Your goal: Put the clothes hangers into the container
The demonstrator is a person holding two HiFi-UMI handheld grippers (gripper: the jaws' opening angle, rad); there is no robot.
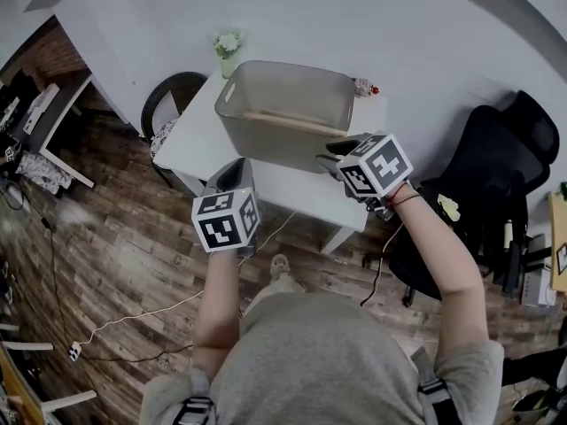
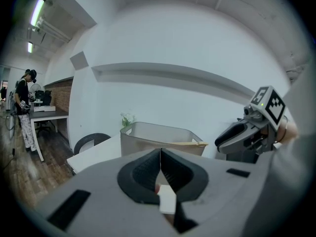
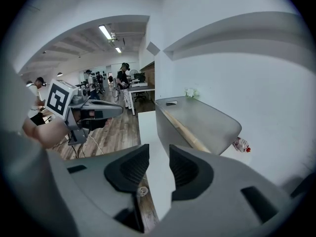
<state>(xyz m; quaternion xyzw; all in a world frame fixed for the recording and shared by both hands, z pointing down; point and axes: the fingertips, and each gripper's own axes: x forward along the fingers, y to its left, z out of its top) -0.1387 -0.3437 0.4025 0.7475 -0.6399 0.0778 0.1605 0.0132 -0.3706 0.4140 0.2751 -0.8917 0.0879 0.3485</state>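
A grey translucent container [image 1: 283, 104] stands on the white table [image 1: 199, 140]. A wooden clothes hanger [image 1: 282, 120] lies inside it along the near wall; it also shows as a pale bar [image 2: 190, 143] in the left gripper view and along the wall [image 3: 185, 131] in the right gripper view. My left gripper [image 1: 239, 162] hovers at the table's near edge, left of the container, shut with nothing between its pads [image 2: 160, 152]. My right gripper [image 1: 326, 160] is at the container's near right corner, open and empty [image 3: 159, 154].
A small vase of flowers [image 1: 228, 47] and a little red-and-white item [image 1: 365, 87] sit at the table's far side. A black office chair [image 1: 496, 175] stands to the right, a round chair [image 1: 173, 96] to the left. A white cable [image 1: 151, 312] runs over the wooden floor. People [image 3: 123, 78] stand far off.
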